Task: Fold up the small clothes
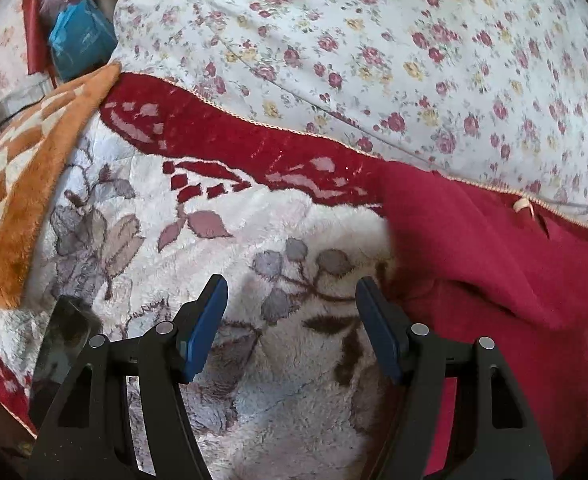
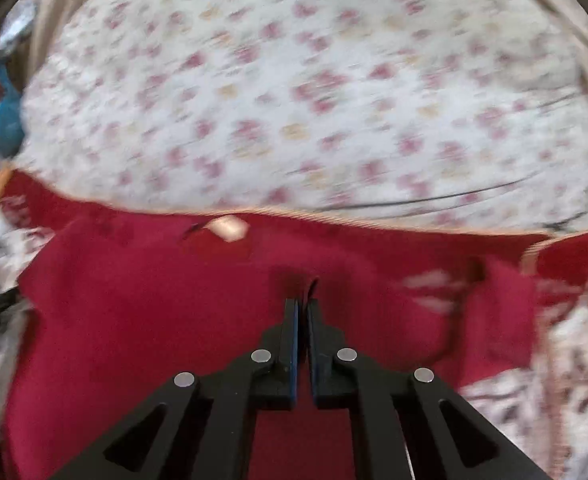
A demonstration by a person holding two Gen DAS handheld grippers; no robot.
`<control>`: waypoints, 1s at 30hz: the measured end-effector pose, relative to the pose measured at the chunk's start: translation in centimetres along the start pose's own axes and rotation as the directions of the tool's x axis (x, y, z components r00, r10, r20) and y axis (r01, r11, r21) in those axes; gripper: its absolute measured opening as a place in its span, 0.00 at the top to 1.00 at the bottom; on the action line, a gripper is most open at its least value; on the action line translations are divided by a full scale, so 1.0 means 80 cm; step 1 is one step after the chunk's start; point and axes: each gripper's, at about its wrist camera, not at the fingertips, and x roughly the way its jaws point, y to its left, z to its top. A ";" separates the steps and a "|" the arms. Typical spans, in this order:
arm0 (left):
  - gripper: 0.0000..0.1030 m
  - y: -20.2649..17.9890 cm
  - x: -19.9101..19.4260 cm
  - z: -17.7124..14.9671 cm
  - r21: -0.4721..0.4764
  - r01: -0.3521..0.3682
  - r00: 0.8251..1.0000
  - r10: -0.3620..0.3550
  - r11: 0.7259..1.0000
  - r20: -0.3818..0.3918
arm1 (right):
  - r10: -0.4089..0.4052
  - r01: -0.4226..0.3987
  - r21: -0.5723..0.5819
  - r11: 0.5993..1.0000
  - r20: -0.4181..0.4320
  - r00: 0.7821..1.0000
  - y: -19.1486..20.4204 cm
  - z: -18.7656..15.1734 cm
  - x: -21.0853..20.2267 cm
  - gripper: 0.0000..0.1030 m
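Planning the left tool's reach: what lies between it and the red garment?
Only bare fleece blanket, seen in the left wrist view; the left tool is open beside the red garment.

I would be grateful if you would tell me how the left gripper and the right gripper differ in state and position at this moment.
The left gripper has its jaws wide apart, while the right gripper has them nearly closed, apparently pinching the red garment. The left gripper is over the fluffy floral blanket, just beside the garment's edge; the right gripper sits over the garment's middle. The left wrist view is sharp, the right blurred. Both have black arms and blue finger pads.
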 end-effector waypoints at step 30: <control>0.35 -0.016 0.030 0.018 -0.002 -0.008 0.999 0.008 1.000 -0.037 | 0.431 -0.453 -0.103 0.885 -0.185 0.883 0.241 0.004 0.080 0.59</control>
